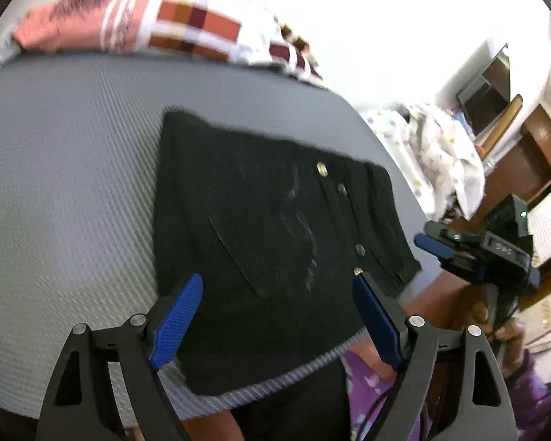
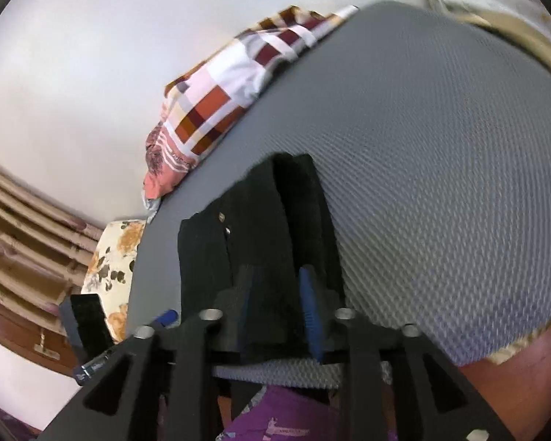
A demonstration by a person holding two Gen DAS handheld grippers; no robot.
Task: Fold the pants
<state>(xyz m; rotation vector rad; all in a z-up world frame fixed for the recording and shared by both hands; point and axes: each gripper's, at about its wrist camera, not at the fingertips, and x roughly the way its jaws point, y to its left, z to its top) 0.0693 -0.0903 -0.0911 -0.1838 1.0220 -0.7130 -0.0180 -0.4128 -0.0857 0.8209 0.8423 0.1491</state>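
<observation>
Black folded pants [image 1: 275, 242] on grey mat [image 1: 73, 169]

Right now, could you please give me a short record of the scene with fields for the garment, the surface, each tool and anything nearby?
garment: black pants, folded into a compact rectangle, metal buttons showing
surface: grey textured mat, pants lying near its front edge
left tool: open, above the pants' near part, nothing held
right tool: open over the pants' edge, nothing visibly pinched
nearby: checked cloth at the mat's far edge
</observation>
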